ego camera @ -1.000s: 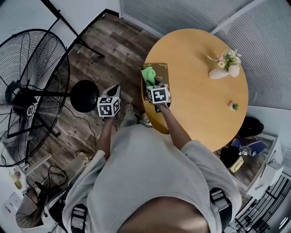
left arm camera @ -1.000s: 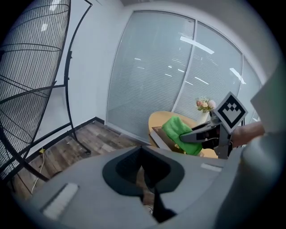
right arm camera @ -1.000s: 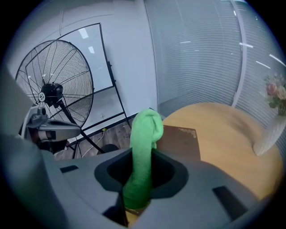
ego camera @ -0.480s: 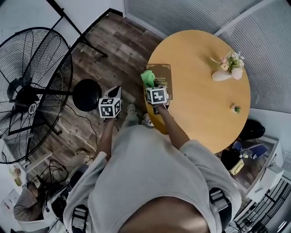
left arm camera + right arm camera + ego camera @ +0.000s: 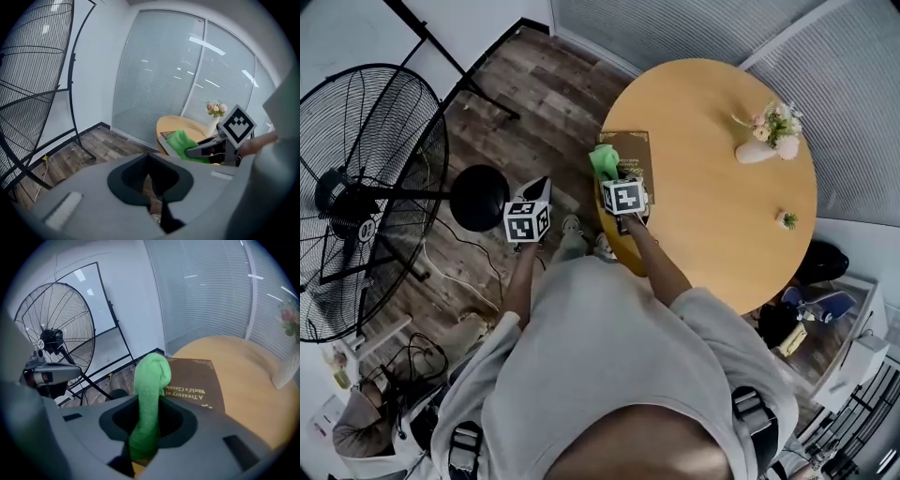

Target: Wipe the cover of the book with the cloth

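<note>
A person stands at a round, pale wooden table [image 5: 722,206] and holds a two-jaw gripper in each hand. A dark brown hardback book with gold lettering [image 5: 635,155] lies flat at the left edge of the table, close to the person.

The right gripper [image 5: 616,174] reaches over the near end of the book. Its jaws are closed on a bunched bright green cloth [image 5: 604,159]. In the right gripper view the cloth [image 5: 149,394] rises from between the jaws as a thick roll, and its folded tip sits in front of the left side of the cover [image 5: 194,380]. No view shows for certain whether the cloth presses on the cover or hangs just above it.

The left gripper [image 5: 537,187] is held well to the left, off the table and over the wood-plank floor [image 5: 534,94]. Its jaws [image 5: 157,187] stand close together with nothing between them. It takes no part in the work right now.

The step in hand looks like the start of a wiping pass, with the cloth gripped and placed at the book's near left corner. Most of the cover seems to be unwiped.

The next move likely calls for pressing the cloth flat on the cover. It then needs to sweep toward the far and right edges, with a firm grip and light pressure so that the book does not slide off the table's edge.
</note>
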`<state>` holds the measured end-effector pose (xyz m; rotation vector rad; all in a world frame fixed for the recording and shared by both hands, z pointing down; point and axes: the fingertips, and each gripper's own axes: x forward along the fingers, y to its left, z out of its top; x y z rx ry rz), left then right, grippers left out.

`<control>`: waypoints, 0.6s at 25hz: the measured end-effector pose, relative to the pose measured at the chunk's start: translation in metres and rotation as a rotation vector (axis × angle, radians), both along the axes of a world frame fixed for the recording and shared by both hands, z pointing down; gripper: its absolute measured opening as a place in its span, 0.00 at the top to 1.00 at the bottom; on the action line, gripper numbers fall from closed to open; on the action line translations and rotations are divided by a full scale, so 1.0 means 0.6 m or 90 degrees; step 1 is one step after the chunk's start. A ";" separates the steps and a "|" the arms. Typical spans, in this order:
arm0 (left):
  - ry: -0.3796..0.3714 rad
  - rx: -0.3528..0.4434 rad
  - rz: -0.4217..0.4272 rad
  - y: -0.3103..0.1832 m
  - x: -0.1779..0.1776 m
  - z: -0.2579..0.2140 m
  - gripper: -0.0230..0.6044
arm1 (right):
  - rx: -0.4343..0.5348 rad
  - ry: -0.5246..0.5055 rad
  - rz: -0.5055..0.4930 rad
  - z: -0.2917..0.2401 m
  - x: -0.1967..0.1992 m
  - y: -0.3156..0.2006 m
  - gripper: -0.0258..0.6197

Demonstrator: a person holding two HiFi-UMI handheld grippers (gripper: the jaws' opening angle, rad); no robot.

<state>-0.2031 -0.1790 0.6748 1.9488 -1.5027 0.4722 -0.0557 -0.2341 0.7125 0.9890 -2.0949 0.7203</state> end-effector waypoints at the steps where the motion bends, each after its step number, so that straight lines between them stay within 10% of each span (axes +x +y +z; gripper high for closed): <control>1: -0.001 0.000 0.001 -0.001 0.001 -0.001 0.95 | 0.000 0.000 0.002 0.000 0.003 -0.001 0.79; 15: 0.003 -0.001 0.026 -0.018 0.022 0.001 0.95 | -0.001 0.014 0.031 0.008 0.051 -0.014 0.79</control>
